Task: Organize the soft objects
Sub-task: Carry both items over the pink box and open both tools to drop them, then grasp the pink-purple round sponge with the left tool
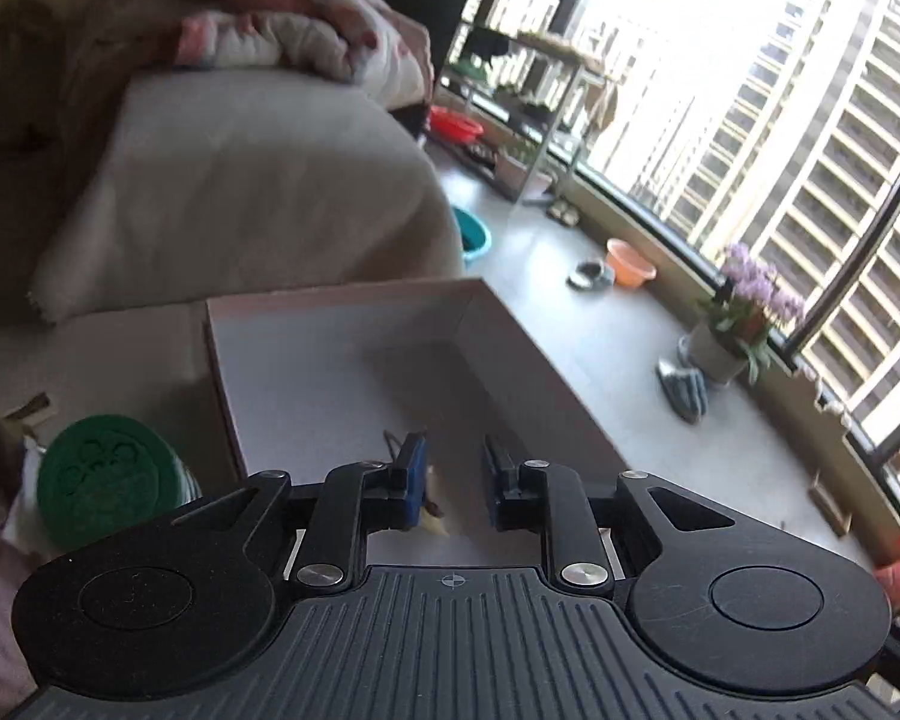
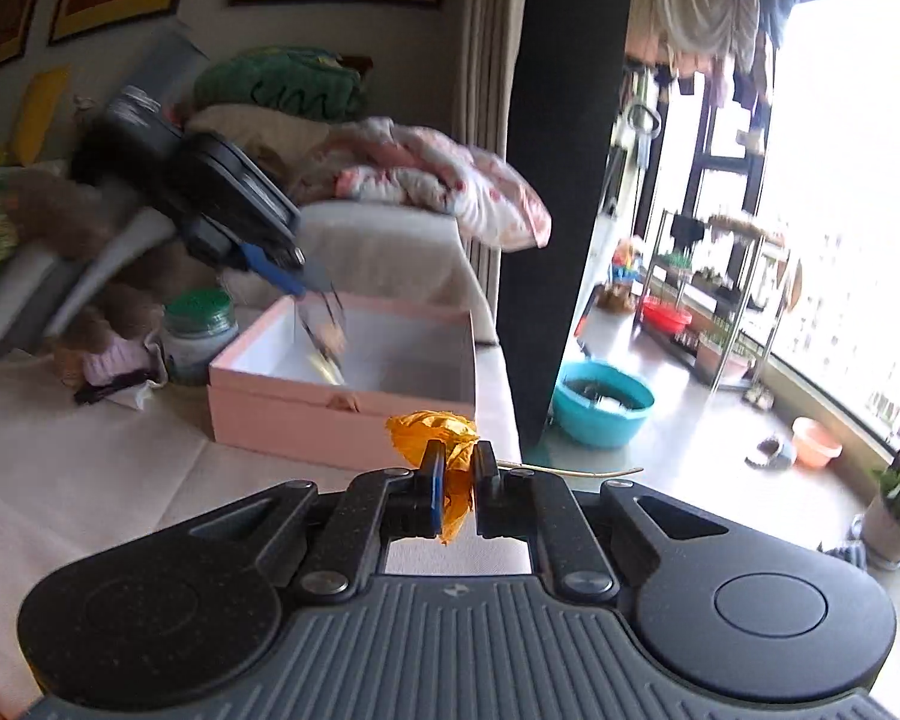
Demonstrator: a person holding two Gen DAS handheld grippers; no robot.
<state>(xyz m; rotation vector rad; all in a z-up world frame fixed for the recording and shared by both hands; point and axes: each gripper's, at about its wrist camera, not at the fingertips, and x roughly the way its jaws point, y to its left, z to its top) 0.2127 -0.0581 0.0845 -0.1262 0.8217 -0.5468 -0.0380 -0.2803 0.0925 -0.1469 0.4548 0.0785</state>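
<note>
Seen from the left wrist, the left tongs (image 1: pixel 453 480) hang over the open pink box (image 1: pixel 342 354), pointing down into it, so the step in hand looks like delivery: carrying a small soft thing to the box and letting it go there. The blue pads stand a little apart with bare box floor showing between them. A small pale, dark-stemmed thing (image 1: pixel 433 513) lies against the inner face of the left pad (image 1: pixel 415 468); the right pad is clear of it. Whether that thing is pinched, merely clinging or already lying on the box floor, this view does not settle. To the left of the tongs stands a green-lidded jar (image 1: pixel 111 477); ahead of them, beyond the box, is a draped sofa arm (image 1: pixel 258 180).

Seen from the right wrist, the right tongs (image 2: pixel 456 468) are clamped on a crumpled orange fabric flower (image 2: pixel 435 435), its folds bulging above and hanging below the pads, a thin pale stem (image 2: pixel 576 471) sticking out to the right. The box sits ahead and slightly left of these tongs on the cloth-covered surface (image 2: pixel 90 468), with the flower not yet over its rim. The left tongs appear above the box here, blurred, with a thin wiry thing dangling from the tips into it.

Next, I judge, the right tongs need to travel forward and left over the near wall of the box, wait for the other tongs to clear, then part to drop the flower inside.
</note>
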